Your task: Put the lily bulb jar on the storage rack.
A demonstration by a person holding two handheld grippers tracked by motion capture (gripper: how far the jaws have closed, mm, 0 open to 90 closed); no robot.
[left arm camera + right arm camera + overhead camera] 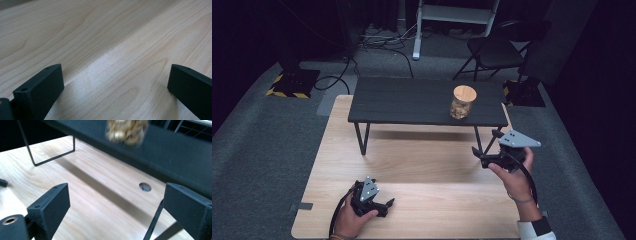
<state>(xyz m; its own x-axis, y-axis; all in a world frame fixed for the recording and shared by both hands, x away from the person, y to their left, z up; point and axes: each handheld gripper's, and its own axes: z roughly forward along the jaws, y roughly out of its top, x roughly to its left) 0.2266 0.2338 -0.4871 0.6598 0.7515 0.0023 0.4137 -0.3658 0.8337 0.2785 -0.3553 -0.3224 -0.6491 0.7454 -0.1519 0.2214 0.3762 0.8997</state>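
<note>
A glass jar (pixel 461 102) with a round wooden lid and pale nuts inside stands upright on the right part of a low black shelf (pixel 412 100). In the right gripper view the jar (pixel 127 131) is blurred at the top edge. My right gripper (pixel 484 145) hangs in front of and below the shelf's right end, open, nothing between its fingers (pixel 50 207). My left gripper (pixel 387 205) rests low over the wooden table (pixel 422 200) near its front left, open and empty, its fingers (pixel 40 92) wide apart over bare wood.
The shelf stands on thin black wire legs (pixel 362 137) on the light wooden table. A round hole (pixel 145 187) is in the tabletop under the shelf's right side. Beyond lie grey carpet, cables, a folding chair (pixel 494 50) and a white stand (pixel 417 30).
</note>
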